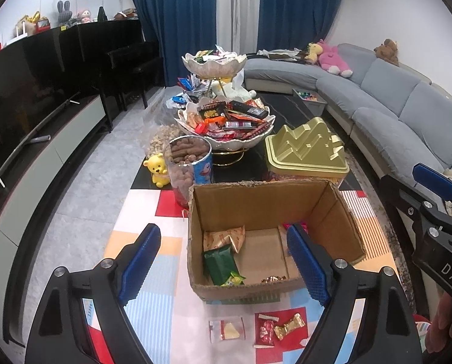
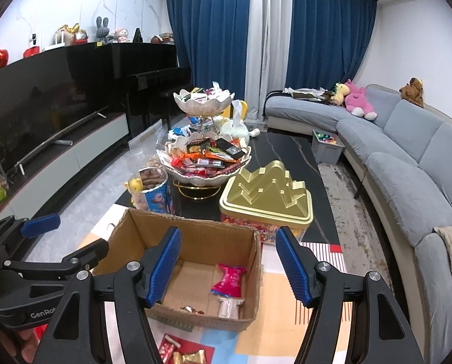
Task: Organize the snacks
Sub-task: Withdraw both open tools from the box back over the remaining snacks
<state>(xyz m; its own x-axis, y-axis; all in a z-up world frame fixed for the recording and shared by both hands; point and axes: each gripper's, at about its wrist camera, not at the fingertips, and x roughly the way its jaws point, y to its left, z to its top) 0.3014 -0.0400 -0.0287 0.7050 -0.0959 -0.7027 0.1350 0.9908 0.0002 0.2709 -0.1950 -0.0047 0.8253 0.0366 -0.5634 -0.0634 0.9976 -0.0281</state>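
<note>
Cardboard box, frame centre, part-filled with packets; three loose snacks at lower centre await collection; left gripper and right gripper fingers wide apart, empty.

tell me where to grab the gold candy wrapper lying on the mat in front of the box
Pinch the gold candy across its narrow twisted middle, coming straight down from above. It lies flat on the mat beside the red packet, so a side approach would snag that.

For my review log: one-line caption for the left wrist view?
Open left gripper hovers over cardboard box holding few snacks.
</note>
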